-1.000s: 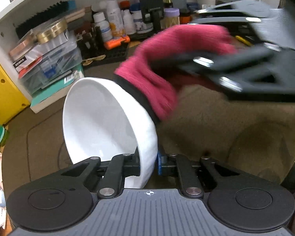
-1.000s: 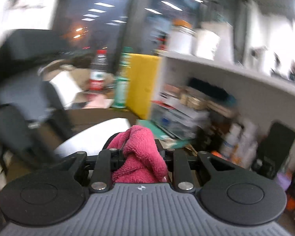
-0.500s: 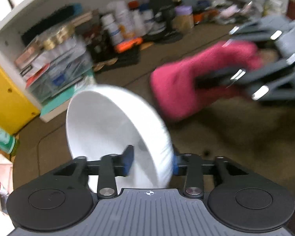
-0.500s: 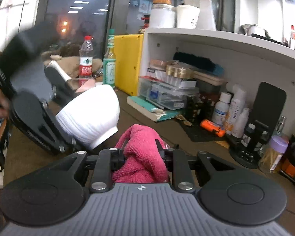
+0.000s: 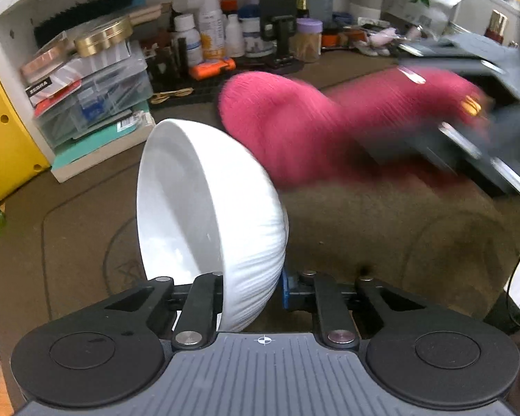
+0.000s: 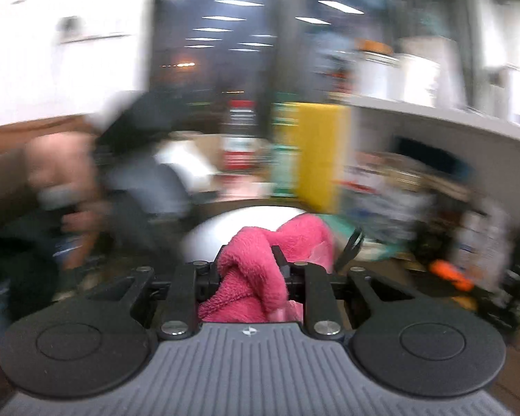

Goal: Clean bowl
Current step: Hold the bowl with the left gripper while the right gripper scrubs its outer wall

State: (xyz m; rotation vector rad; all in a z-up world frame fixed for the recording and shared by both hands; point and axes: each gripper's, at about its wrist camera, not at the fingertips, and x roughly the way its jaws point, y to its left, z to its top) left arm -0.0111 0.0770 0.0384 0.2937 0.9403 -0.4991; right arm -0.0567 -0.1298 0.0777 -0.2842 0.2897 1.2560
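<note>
My left gripper (image 5: 251,291) closing again on bowl (image 5: 208,215) wall after brief re-grip, bowl tipped on edge above mat; right gripper (image 6: 249,274) clamped on pink cloth (image 6: 260,270), swung back beside rim; wiping resumes.

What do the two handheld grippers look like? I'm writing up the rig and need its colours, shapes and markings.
Both match. The left gripper has a grey ribbed body with a small white crosshair mark, two round black discs at its sides, black linkage bars with silver pivot screws, and a blue pad on one finger. The right gripper shares that ribbed grey body, the discs and the black bars. No cables show. Any sleeve is too blurred to tell.
</note>
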